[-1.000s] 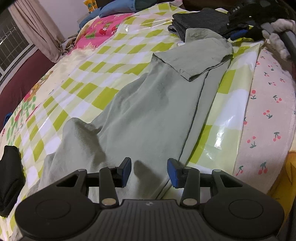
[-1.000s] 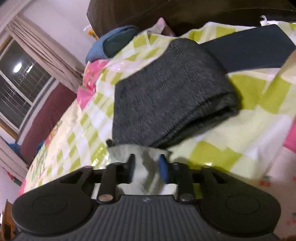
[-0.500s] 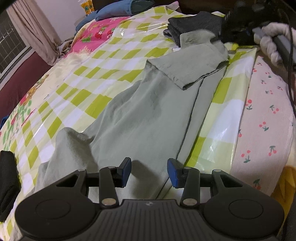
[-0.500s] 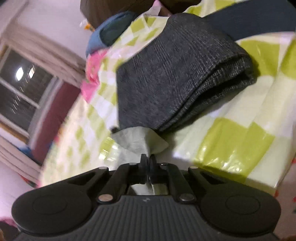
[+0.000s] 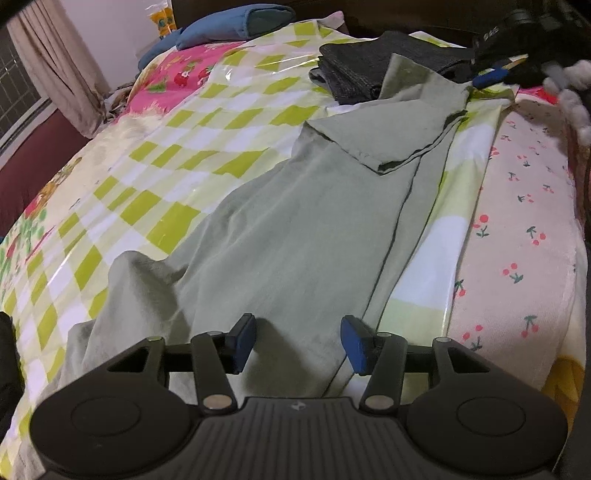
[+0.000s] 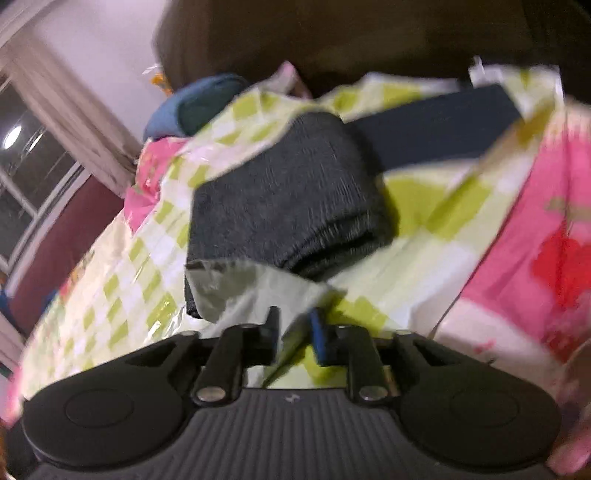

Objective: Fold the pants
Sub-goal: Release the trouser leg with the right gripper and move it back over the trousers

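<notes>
Grey-green pants [image 5: 303, 229] lie lengthwise on the checked bedspread [image 5: 155, 155], far leg end folded back into a flap [image 5: 388, 136]. My left gripper [image 5: 297, 341] is open and empty, just above the near waist end. My right gripper [image 6: 293, 332] has its jaws a little apart, with the pant leg's hem [image 6: 255, 291] lying between and just ahead of them; the view is blurred. The right gripper also shows at the far end in the left wrist view [image 5: 491, 75].
A folded dark grey garment [image 6: 291, 199] lies just beyond the hem, also in the left wrist view [image 5: 369, 62]. A navy item [image 6: 436, 129] and blue pillow [image 5: 229, 26] lie behind. A cherry-print blanket [image 5: 524, 221] runs along the right; a black object [image 5: 7, 354] at left.
My right gripper was shut on the hem half a second ago and its jaws have now parted; the hem lies looser. My left gripper stays open, drifting slightly over the waist end.
</notes>
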